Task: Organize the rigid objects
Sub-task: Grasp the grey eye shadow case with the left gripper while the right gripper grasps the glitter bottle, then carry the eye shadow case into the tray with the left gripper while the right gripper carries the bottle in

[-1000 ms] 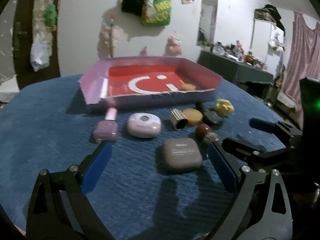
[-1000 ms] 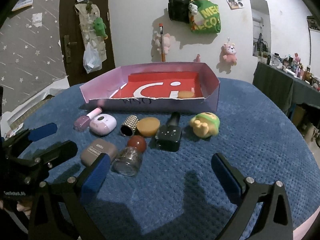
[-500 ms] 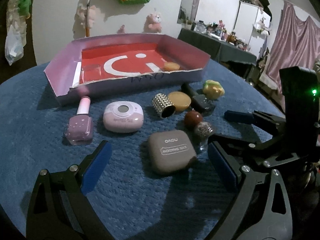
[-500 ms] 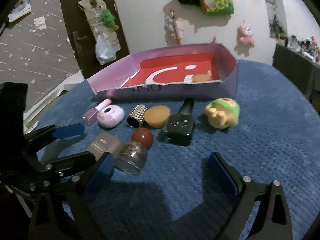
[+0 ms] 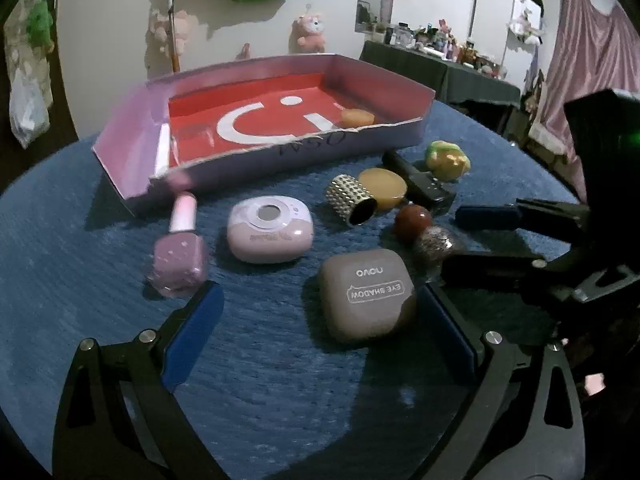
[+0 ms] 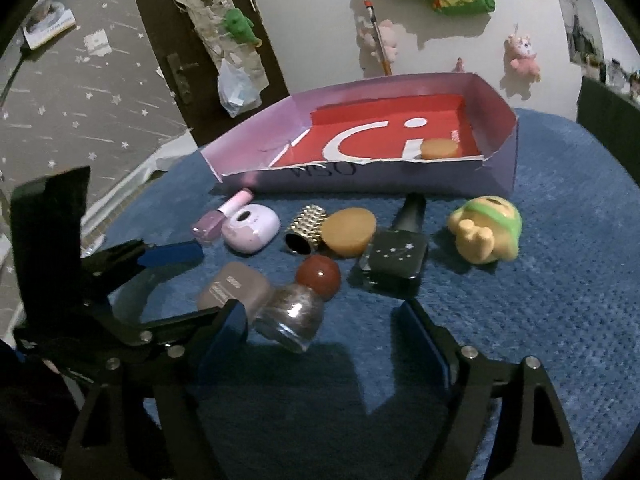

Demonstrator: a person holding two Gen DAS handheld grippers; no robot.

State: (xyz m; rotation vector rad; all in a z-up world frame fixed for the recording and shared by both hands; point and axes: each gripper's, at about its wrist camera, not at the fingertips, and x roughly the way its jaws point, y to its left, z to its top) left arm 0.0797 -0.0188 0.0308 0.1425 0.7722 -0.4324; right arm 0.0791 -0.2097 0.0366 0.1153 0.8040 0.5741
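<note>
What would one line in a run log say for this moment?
left gripper: open around eyeshadow case | right gripper: open, just been closing, glitter bottle between jaws | tray: one orange disc inside

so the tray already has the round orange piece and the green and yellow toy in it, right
Not quite. Only the round orange piece lies in the tray. The green and yellow toy sits on the blue cloth, outside the tray's near wall. The right wrist view shows it.
</note>
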